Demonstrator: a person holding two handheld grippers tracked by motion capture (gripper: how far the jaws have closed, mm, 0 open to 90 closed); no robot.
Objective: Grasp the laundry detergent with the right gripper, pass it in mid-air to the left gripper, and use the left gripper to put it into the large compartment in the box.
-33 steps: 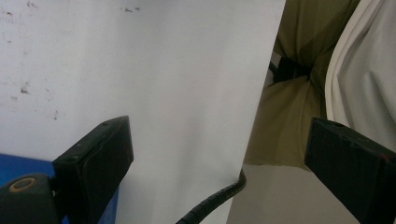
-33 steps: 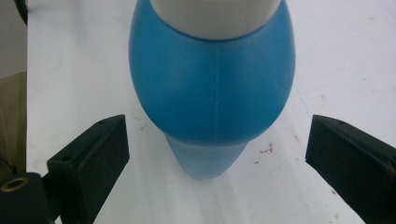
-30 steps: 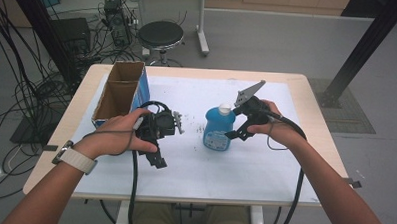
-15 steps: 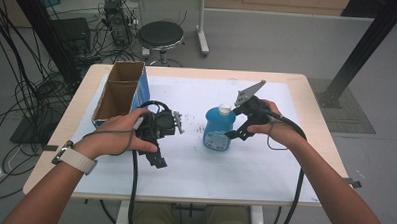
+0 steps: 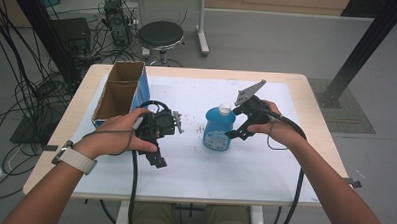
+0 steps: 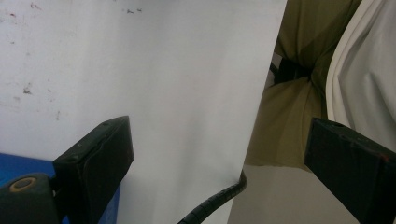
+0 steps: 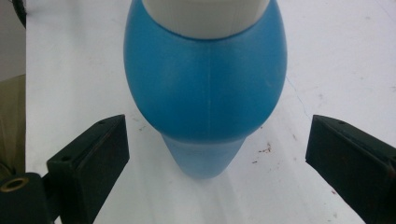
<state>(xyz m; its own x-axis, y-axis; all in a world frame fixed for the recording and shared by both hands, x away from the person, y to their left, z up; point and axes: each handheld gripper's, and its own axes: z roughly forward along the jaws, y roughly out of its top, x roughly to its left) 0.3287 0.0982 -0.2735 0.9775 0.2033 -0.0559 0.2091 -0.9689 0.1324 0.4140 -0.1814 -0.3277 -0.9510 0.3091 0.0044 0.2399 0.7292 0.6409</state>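
The blue bottle (image 5: 219, 127) stands upright on the white sheet (image 5: 244, 163) near the middle of the table (image 5: 307, 91), with a white cap on top. In the right gripper view the bottle (image 7: 205, 88) sits ahead of the jaws, centred between them; the jaws are wide apart and neither touches it. A few dark specks lie on the sheet beside its base.

The right gripper (image 5: 238, 124) is just beside the bottle on its right, held by the right hand (image 5: 271, 125), with its grey plate tilted up above it. A black cable trails from it along the forearm towards the table's near edge.

The left gripper (image 5: 158, 140) is left of the bottle and apart from it, held in the left hand (image 5: 118, 134), which wears a watch. In the left gripper view its jaws stand wide apart over bare white sheet, holding nothing, with the person's clothing beyond the sheet's edge.

A cardboard box (image 5: 118, 91) with a blue side stands open at the table's left, behind the left hand.
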